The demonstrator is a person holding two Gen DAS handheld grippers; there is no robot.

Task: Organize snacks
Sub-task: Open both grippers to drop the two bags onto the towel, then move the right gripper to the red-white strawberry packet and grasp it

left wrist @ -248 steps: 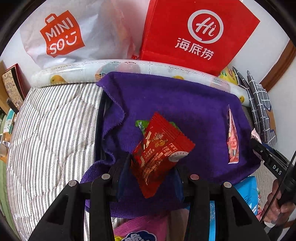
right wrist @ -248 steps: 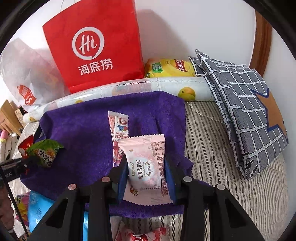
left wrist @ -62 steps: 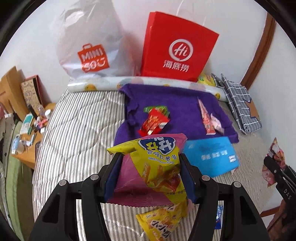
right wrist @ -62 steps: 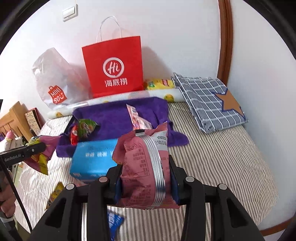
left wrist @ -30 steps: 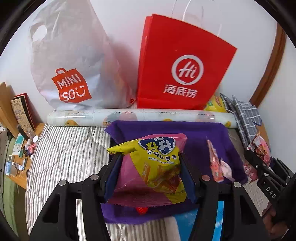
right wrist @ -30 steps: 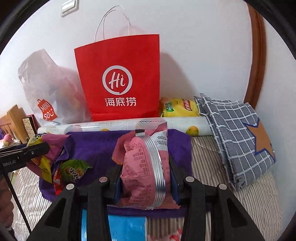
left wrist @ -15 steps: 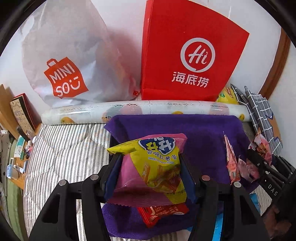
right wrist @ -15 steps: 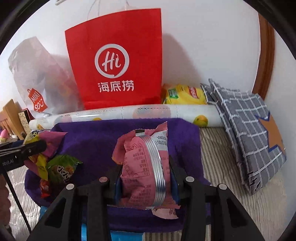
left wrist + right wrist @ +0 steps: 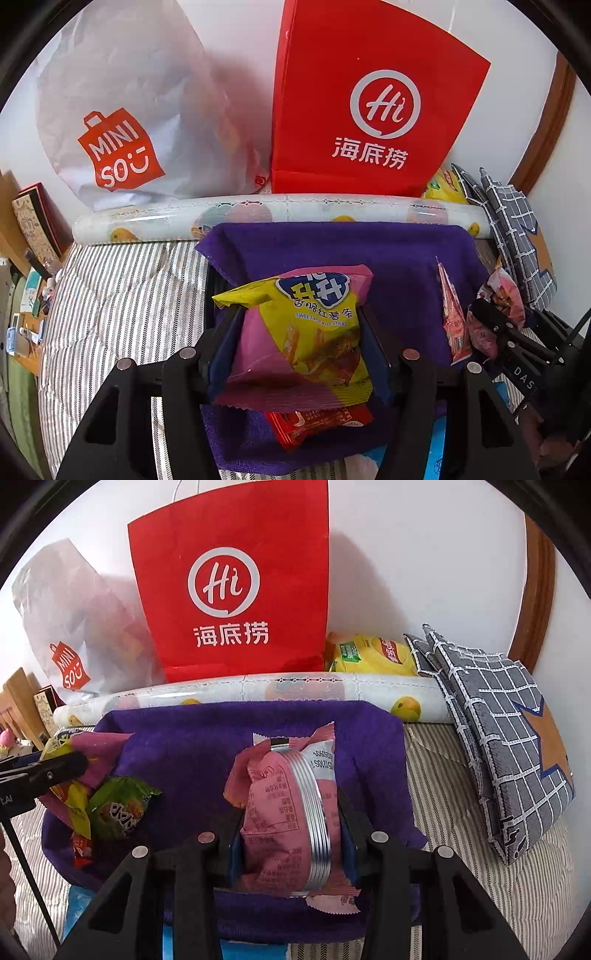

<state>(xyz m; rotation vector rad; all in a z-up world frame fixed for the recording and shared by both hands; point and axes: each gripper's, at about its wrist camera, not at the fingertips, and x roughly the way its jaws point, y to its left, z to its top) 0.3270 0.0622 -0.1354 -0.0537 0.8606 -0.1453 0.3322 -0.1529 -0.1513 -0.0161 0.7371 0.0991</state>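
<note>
Striped bedding point(image 9: 122, 295) carries the purple towel point(image 9: 369, 251) where we are mid-delivery: left tool point(image 9: 301, 332) clamps the sweet-potato-stick bag point(image 9: 317, 325), right tool point(image 9: 291, 830) clamps the pink packet point(image 9: 280, 812), both poised over it; next, we judge, lower and release toward twelve o'clock.

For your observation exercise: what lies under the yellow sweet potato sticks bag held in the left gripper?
Beneath the sweet potato sticks bag a red packet pokes out on the purple towel; most of it is covered.

Pink snack packet point(image 9: 286, 812) clamped in the right tool point(image 9: 291, 834) above a purple towel point(image 9: 192, 753), green packet point(image 9: 123, 806) lying at left, red bag point(image 9: 236, 587) stood behind.
</note>
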